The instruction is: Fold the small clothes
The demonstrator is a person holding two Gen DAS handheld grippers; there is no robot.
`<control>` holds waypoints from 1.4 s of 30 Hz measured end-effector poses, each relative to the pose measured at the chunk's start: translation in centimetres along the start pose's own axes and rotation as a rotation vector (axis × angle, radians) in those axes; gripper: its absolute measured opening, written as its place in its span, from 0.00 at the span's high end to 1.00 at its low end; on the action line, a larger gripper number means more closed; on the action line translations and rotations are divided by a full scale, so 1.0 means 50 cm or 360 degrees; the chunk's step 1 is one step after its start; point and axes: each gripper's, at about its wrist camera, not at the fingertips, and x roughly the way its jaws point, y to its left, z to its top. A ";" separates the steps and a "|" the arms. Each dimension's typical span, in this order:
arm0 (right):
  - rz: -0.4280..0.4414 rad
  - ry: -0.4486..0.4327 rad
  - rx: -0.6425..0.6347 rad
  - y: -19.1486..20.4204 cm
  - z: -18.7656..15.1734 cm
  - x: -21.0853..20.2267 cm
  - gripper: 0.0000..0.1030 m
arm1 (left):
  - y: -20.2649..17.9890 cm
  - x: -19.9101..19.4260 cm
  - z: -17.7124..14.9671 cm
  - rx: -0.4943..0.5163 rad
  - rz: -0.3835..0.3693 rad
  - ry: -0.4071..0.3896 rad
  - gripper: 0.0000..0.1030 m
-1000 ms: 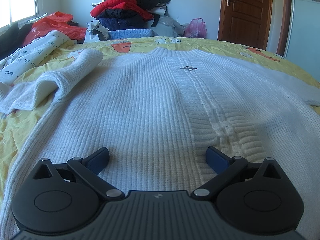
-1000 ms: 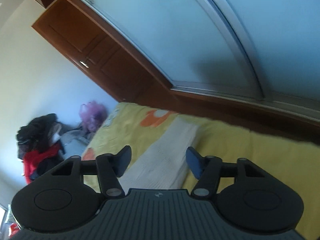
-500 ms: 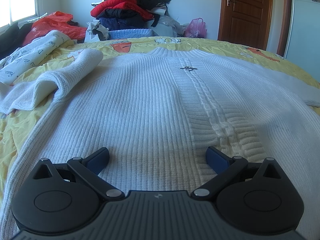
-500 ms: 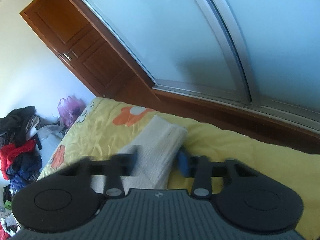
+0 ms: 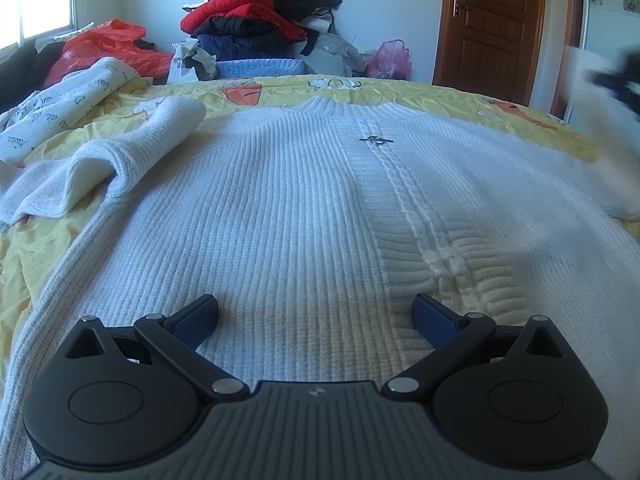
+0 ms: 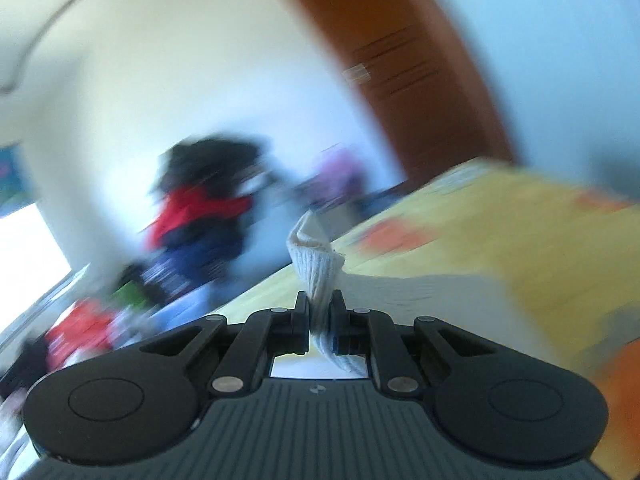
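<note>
Sweater [image 5: 288, 208]: laid flat on bed [image 5: 460, 92], front up, for folding.
Left claw [image 5: 316, 316]: spread, held over hem.
Right claw [image 6: 319, 312]: pinched on sleeve cuff [image 6: 316, 256], raised for folding inward.

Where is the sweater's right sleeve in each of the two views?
Left wrist view: the sleeve is a blurred white strip at the right edge, lifted off the bed.
Right wrist view: its cuff stands at centre, pinched in the right gripper.
Shared landmark: the brown door.
</note>
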 end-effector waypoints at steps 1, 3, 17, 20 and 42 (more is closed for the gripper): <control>0.0094 0.0073 -0.0018 0.049 -0.032 0.025 0.87 | 0.001 -0.001 0.000 -0.0002 -0.0004 -0.0001 0.00; 0.0207 0.0204 -0.0057 0.123 -0.094 0.065 0.87 | 0.002 -0.002 0.000 -0.0006 -0.0011 -0.0003 0.00; 0.0244 0.0431 -0.0065 0.150 -0.258 0.019 0.62 | 0.010 -0.009 0.000 -0.0037 -0.0047 -0.0007 0.00; 0.0211 0.0415 -0.0071 0.082 -0.267 -0.047 0.64 | 0.019 -0.013 0.012 -0.0124 -0.0066 0.0001 0.00; 0.0453 0.0471 0.0299 -0.008 -0.286 -0.041 0.38 | -0.029 0.218 0.211 -0.0725 -0.0438 0.0286 0.86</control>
